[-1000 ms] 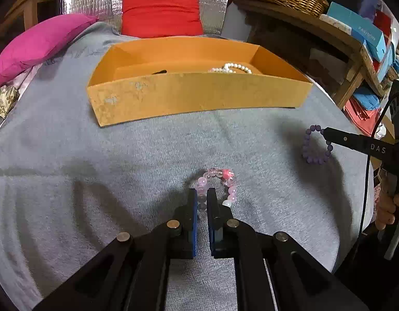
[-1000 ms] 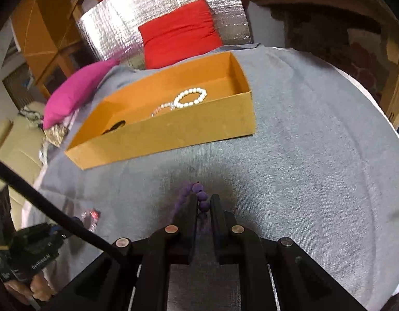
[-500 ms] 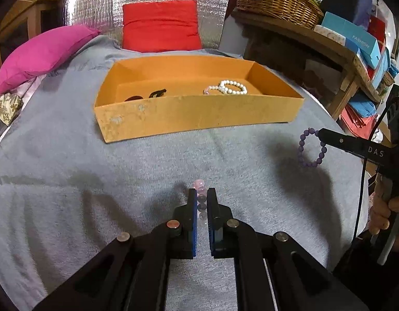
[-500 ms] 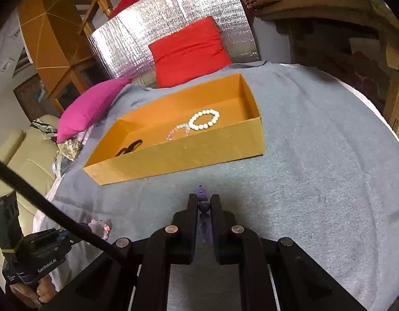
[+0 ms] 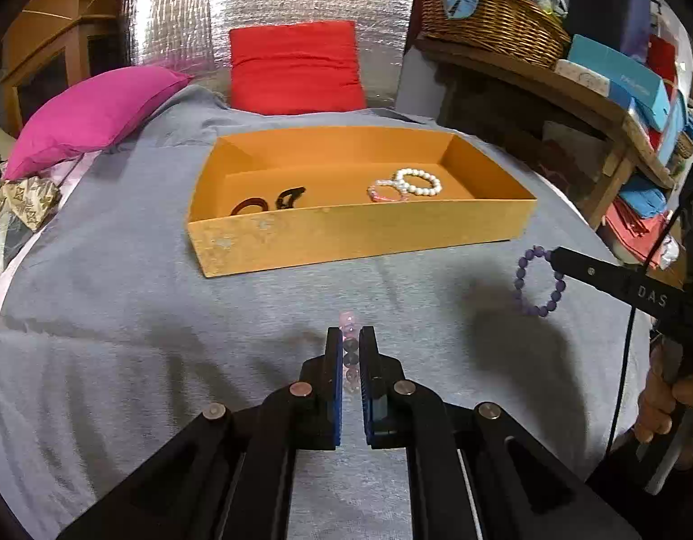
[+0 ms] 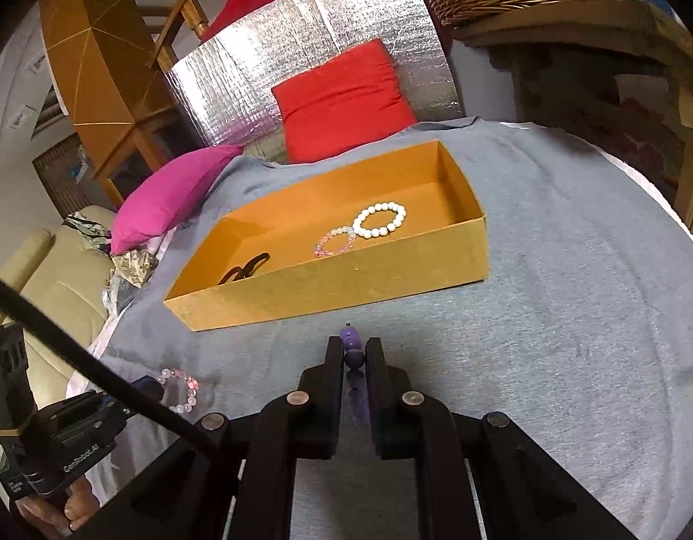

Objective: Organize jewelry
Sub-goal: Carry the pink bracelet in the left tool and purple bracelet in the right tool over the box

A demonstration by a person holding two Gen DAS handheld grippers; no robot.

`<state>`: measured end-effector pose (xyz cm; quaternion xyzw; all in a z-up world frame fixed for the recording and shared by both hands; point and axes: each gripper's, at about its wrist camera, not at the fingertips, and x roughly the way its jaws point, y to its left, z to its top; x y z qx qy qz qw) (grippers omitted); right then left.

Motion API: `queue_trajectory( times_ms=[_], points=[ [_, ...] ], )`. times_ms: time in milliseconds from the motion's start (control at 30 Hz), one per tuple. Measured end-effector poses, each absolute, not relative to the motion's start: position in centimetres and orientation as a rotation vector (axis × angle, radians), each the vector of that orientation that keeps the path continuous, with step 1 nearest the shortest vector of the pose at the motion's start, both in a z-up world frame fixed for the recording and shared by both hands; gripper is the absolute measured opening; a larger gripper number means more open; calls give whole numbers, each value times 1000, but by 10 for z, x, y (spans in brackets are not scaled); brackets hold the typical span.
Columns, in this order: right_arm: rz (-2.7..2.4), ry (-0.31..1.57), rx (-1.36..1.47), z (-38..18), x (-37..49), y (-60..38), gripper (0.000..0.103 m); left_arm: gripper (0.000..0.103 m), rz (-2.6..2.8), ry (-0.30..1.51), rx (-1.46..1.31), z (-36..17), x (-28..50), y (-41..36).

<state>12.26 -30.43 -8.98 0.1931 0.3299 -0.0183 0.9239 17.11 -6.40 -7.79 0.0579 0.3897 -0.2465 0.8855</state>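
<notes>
Grippers both clamped; left (image 5: 350, 351) pinches pale pink bracelet (image 5: 349, 346); right (image 6: 354, 355) purple bracelet (image 6: 353, 346).

A cluttered room around a bed draped in grey cloth.

A grey sheet (image 5: 121, 297) is covering the bed; a red cushion (image 5: 296, 67) and a pink pillow (image 5: 94, 112) are leaning at its head against a silver foil panel (image 5: 265, 9). A wooden shelf (image 5: 549, 85) at the right is carrying a wicker basket (image 5: 495, 27) and blue boxes (image 5: 616, 72); a cream sofa (image 6: 53, 279) is sitting at the left.
</notes>
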Motion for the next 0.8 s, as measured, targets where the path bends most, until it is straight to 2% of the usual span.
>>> queue_trajectory(
  times_ms=[800],
  points=[
    [5,649,421,-79,130,-304,11,7,-358,724,225,-53,188,-69]
  ],
)
